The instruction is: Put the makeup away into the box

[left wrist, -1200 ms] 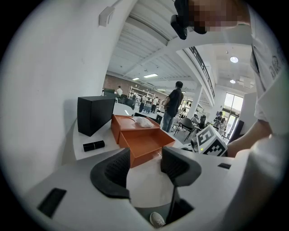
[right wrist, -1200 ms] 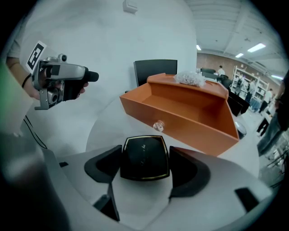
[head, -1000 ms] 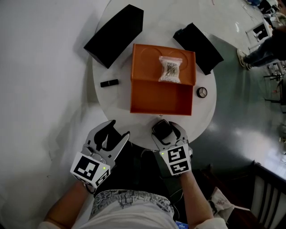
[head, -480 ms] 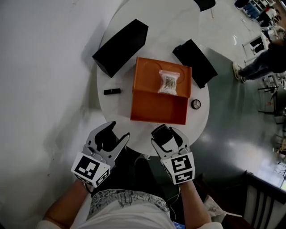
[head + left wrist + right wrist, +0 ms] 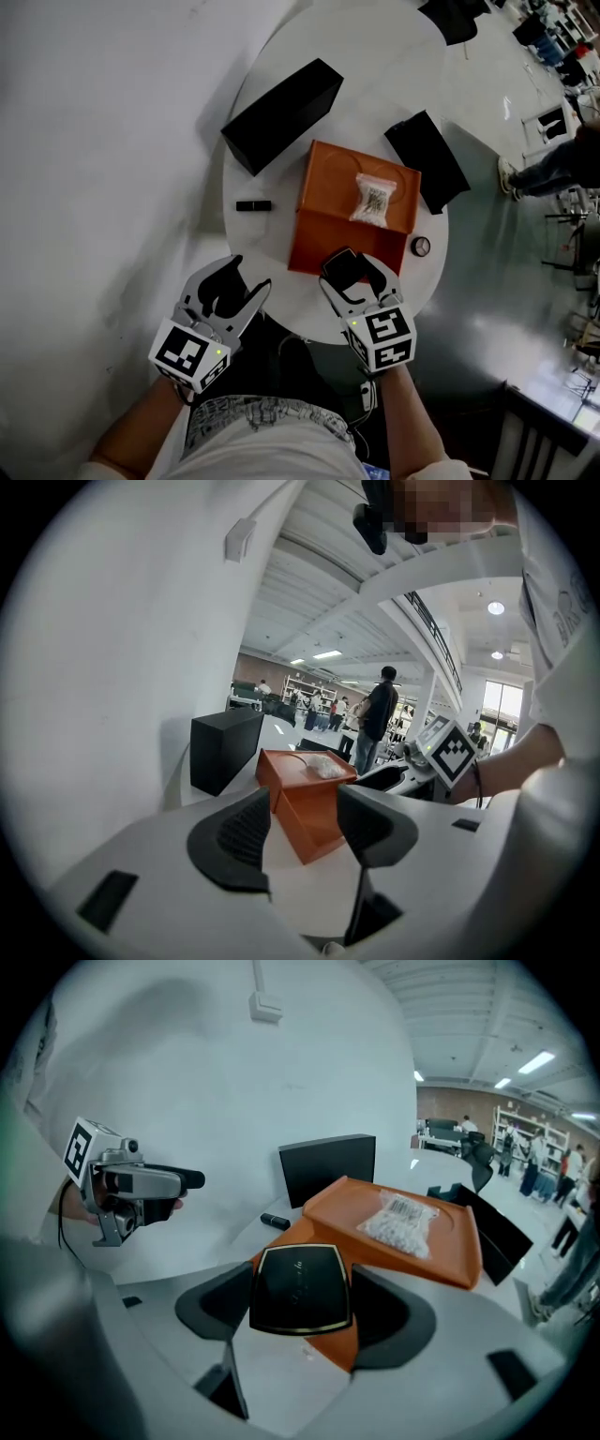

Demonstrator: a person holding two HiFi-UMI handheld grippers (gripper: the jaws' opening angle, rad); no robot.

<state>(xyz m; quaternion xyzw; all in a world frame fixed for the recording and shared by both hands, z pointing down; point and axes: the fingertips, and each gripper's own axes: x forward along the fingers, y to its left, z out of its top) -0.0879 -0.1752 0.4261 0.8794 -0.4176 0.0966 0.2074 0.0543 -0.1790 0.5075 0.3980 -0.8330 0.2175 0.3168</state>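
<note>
An open orange box (image 5: 337, 246) stands on the round white table (image 5: 375, 84), its lid (image 5: 356, 183) laid back with a clear bag of small items (image 5: 373, 199) on it. My right gripper (image 5: 354, 274) is shut on a square black compact (image 5: 341, 267) with a gold rim (image 5: 300, 1286), held over the box's near edge. The left gripper (image 5: 232, 291) is open and holds nothing, near the table's front left edge. A small black lipstick (image 5: 253, 205) lies left of the box. A small round jar (image 5: 421, 247) sits to its right.
Two long black boxes lie on the table, one at the back left (image 5: 281, 114) and one at the back right (image 5: 427, 160). A white wall runs along the left. People stand far off in the hall (image 5: 380, 714).
My right gripper has carried the compact forward from the table's near edge to over the orange box. The left gripper has stayed put. The head view has shifted.
</note>
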